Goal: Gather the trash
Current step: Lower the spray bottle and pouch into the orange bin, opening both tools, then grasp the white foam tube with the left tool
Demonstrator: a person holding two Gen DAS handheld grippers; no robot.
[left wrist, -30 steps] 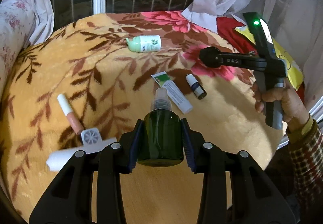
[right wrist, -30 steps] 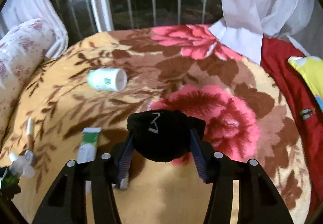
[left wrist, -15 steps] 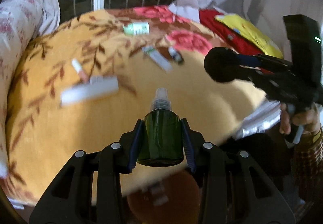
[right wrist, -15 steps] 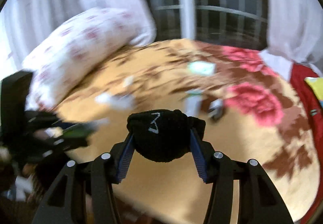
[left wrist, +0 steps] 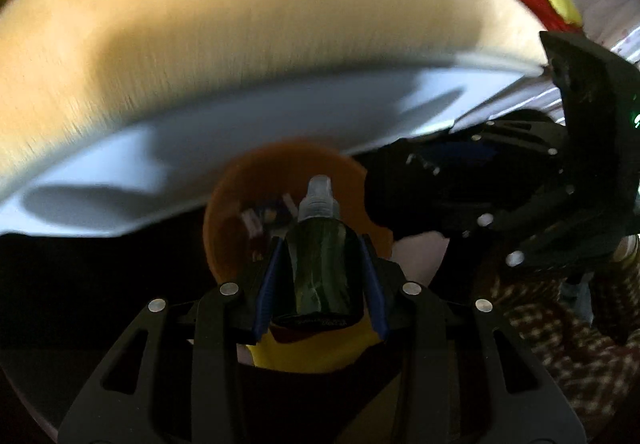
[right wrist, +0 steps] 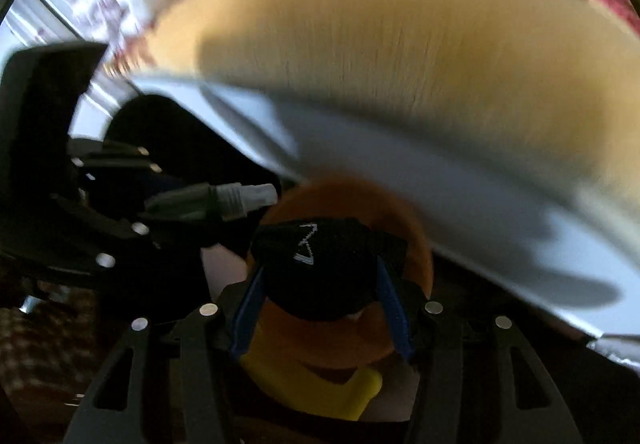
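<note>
Two loads hang over the orange bin (left wrist: 224, 212): the left gripper (left wrist: 320, 276) clamps a green spray bottle (left wrist: 318, 268), the right gripper (right wrist: 320, 276) clamps a black rolled sock (right wrist: 316, 264). Centre each above the bin before releasing.

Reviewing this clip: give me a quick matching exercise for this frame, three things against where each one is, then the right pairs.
Things:
1. green spray bottle
2. black rolled cloth
3. orange bin

Places:
A. below both grippers, beside the bed edge
B. clamped in the left gripper
C. clamped in the right gripper

Pairs: 1-B, 2-C, 3-A
</note>
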